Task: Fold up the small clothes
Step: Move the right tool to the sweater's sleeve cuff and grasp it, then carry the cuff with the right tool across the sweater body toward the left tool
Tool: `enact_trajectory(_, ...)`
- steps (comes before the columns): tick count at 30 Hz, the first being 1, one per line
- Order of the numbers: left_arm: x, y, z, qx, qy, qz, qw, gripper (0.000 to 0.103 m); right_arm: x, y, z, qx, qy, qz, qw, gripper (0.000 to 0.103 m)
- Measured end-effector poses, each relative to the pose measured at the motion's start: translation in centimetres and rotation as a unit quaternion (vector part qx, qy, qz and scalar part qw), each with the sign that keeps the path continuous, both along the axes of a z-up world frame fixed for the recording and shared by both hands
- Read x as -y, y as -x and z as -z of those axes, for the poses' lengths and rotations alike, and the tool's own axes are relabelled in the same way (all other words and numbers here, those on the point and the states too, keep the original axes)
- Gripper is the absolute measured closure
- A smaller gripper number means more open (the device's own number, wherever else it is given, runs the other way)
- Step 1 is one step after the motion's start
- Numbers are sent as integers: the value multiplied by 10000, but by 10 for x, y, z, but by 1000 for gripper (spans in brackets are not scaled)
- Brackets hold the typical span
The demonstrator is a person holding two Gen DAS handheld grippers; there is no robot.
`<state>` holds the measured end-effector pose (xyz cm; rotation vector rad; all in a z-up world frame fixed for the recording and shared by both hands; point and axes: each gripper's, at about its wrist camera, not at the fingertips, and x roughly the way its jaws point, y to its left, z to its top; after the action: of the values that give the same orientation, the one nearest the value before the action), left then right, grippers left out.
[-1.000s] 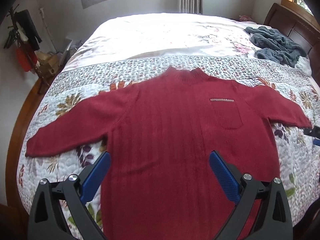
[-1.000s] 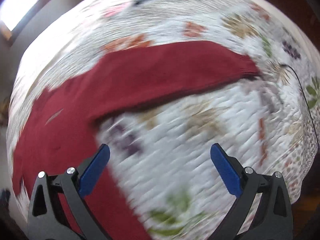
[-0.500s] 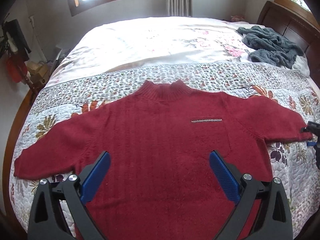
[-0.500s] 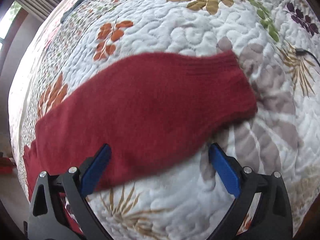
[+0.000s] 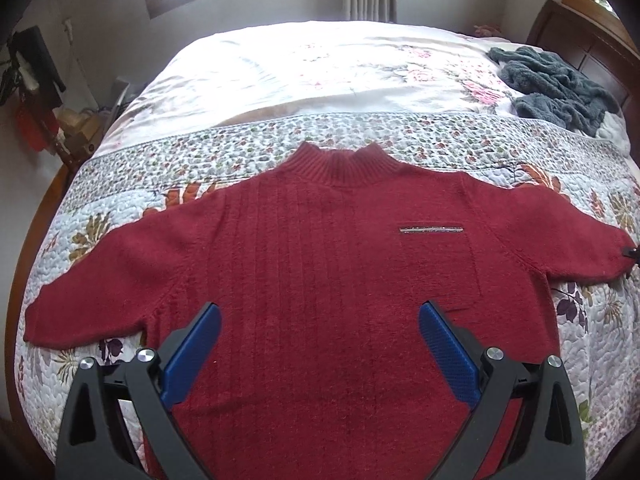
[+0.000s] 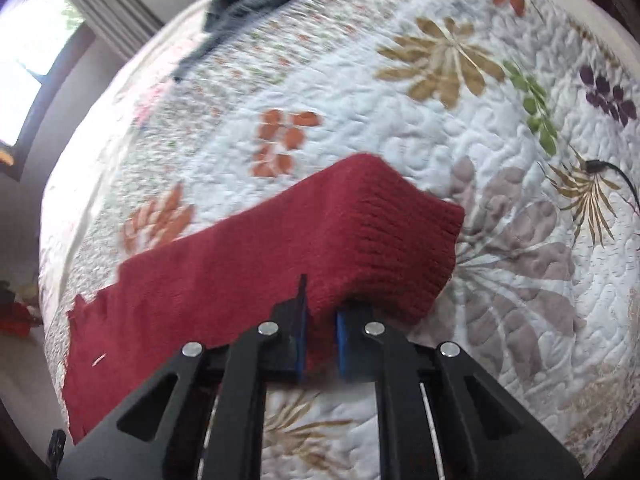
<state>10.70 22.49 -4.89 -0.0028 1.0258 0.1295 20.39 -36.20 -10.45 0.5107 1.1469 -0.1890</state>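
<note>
Red sweater spread flat mid-frame on quilt, sleeves out to both sides; left gripper hovering above lower body, gaping wide, empty. Right view: right gripper pinched tight on sleeve near cuff, centre frame.

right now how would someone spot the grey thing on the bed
On the floral quilted bed, look to the far corner by the dark wooden headboard. The crumpled grey fuzzy garment lies there, bunched rather than spread flat like the red knit sweater.
</note>
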Motion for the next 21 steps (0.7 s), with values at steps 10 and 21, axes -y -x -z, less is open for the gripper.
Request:
enact_trajectory(10, -23, 7, -2, -73, 100, -105, 9999, 4, -121, -3, -40, 410, 378, -998, 9934, 94)
enact_trajectory(21, -45, 8, 9, -244, 257, -200, 9992, 5, -266, -9, -37, 587, 384, -2190, 9732, 94)
